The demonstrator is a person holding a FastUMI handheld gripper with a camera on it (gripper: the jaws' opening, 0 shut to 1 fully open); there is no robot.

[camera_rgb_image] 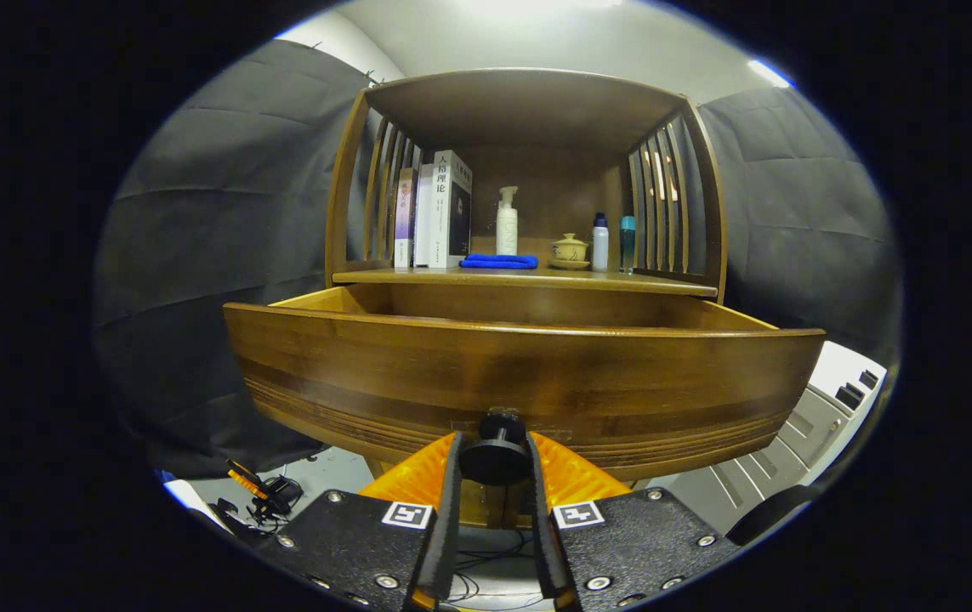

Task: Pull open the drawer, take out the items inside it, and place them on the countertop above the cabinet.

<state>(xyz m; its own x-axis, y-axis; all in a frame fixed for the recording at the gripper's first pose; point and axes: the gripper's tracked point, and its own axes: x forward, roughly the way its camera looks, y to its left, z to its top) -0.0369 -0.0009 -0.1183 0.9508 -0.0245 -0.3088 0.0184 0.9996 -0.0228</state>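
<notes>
Seen from the gripper [494,463], its two fingers [450,476] are clamped on the round dark knob [495,457] of a wooden drawer [520,374] standing pulled out beneath the tabletop [528,277], which carries books [439,211], a pump bottle [507,222], a blue cloth [498,261] and a lidded teacup [570,249].

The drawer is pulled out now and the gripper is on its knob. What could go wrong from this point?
1. The gripper is shut on the small round knob; it may slip off during further pulling.
2. The drawer already stands far out; more pull might tip it.
3. Its front hides the inside, so reaching in would be blind.
</notes>
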